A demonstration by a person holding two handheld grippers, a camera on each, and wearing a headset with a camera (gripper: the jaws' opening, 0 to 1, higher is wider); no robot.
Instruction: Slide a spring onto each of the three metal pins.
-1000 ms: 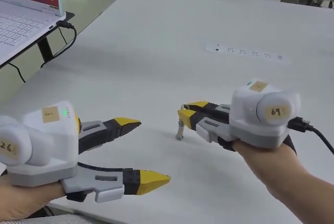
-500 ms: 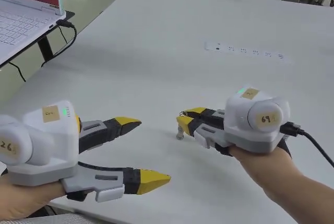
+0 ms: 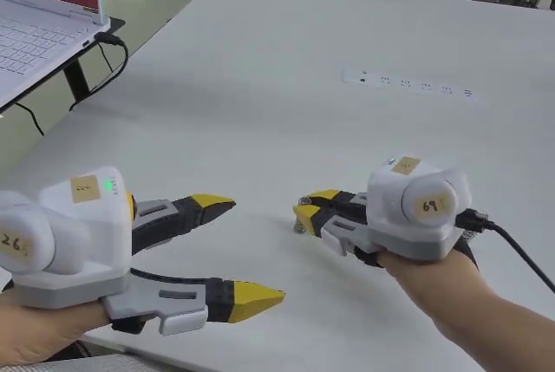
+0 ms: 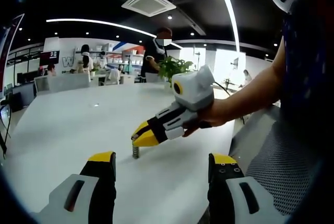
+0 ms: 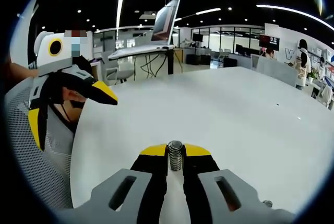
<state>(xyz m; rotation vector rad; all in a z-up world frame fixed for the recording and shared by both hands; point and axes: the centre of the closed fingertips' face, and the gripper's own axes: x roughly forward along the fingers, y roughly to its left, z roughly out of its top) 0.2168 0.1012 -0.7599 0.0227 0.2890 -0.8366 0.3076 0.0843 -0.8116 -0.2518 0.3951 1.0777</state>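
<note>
Two handheld grippers over a white tabletop [image 3: 260, 86].
The right gripper [image 3: 305, 209] pinches an upright spring [image 5: 175, 157] near the tabletop's near edge; the left gripper [image 3: 257, 251] has its jaws spread wide.

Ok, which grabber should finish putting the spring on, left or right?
Right, most likely. The right gripper is shut on the spring, which stands upright on the table. The left gripper hangs open, off to the side, apart from the spring.
</note>
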